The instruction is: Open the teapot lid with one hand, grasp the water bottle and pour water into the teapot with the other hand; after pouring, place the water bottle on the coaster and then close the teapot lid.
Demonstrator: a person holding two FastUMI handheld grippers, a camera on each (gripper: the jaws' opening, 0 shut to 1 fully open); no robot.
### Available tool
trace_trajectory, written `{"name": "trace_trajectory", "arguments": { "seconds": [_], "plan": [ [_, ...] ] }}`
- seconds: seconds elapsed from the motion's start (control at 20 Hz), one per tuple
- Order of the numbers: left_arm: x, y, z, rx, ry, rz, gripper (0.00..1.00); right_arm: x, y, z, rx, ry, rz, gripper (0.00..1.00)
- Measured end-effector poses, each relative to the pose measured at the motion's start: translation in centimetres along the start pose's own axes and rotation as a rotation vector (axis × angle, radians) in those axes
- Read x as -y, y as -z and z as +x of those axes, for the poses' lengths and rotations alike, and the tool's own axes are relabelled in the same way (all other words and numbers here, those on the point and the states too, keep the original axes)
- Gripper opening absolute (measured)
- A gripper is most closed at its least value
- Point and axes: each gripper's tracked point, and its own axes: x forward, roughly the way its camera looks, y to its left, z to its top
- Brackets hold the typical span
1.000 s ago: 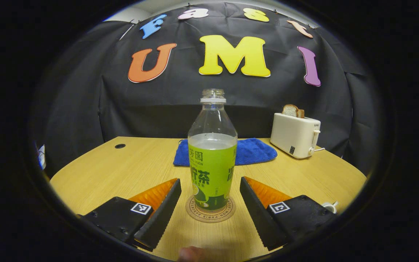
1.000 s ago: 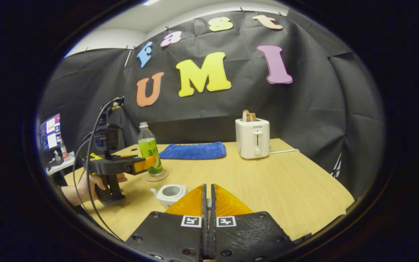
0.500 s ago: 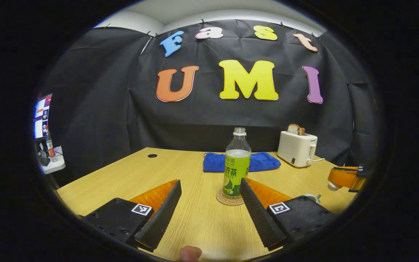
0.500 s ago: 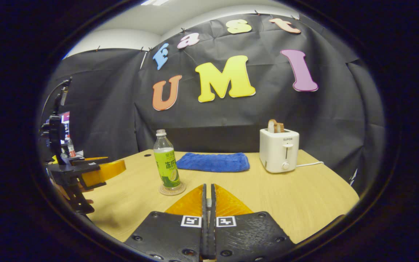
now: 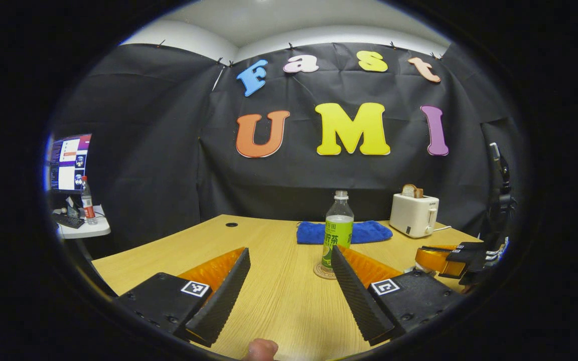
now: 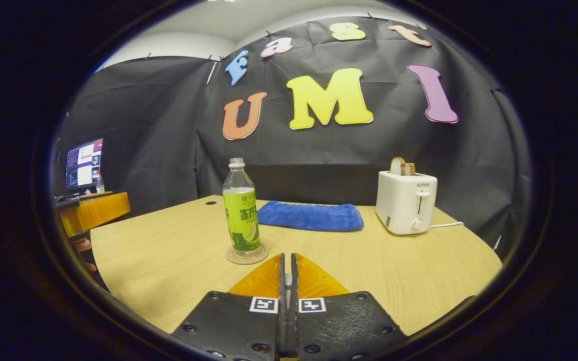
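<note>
Left tool (image 5: 289,260) gapes wide; right tool (image 6: 287,260) pressed closed.

1. Both views are evenly and moderately lit from overhead; a pale strip of ceiling (image 5: 319,25) above the dark cloth is the brightest area.
2. The table (image 5: 279,301) ahead of the left gripper (image 5: 289,286) carries a soft sheen and no hard glare.
3. Shadows are faint: a weak dark patch lies on the wood just in front of the left gripper's fingers (image 5: 219,296).
4. Fisheye distortion bends the table edge and the cloth folds into curves, strongest toward the rim of each view.
5. Focus is sharp at the centre; the water bottle (image 6: 241,210) beyond the right gripper (image 6: 287,281) is crisp, while the monitor (image 6: 84,165) far to its left is soft and blown bright.
</note>
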Motion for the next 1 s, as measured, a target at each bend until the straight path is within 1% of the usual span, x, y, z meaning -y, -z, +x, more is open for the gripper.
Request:
{"name": "trace_trajectory", "arguments": {
  "seconds": [0.3,1.0],
  "plan": [
    [-0.5,-0.6,-0.8,0.022,-0.006,0.016,1.00,0.2,0.4,0.2,0.007,0.017,-0.019,0.00],
    [1.0,-0.5,-1.0,0.008,0.027,0.015,1.00,0.1,1.2,0.3,0.017,0.025,-0.017,0.00]
  ]
}}
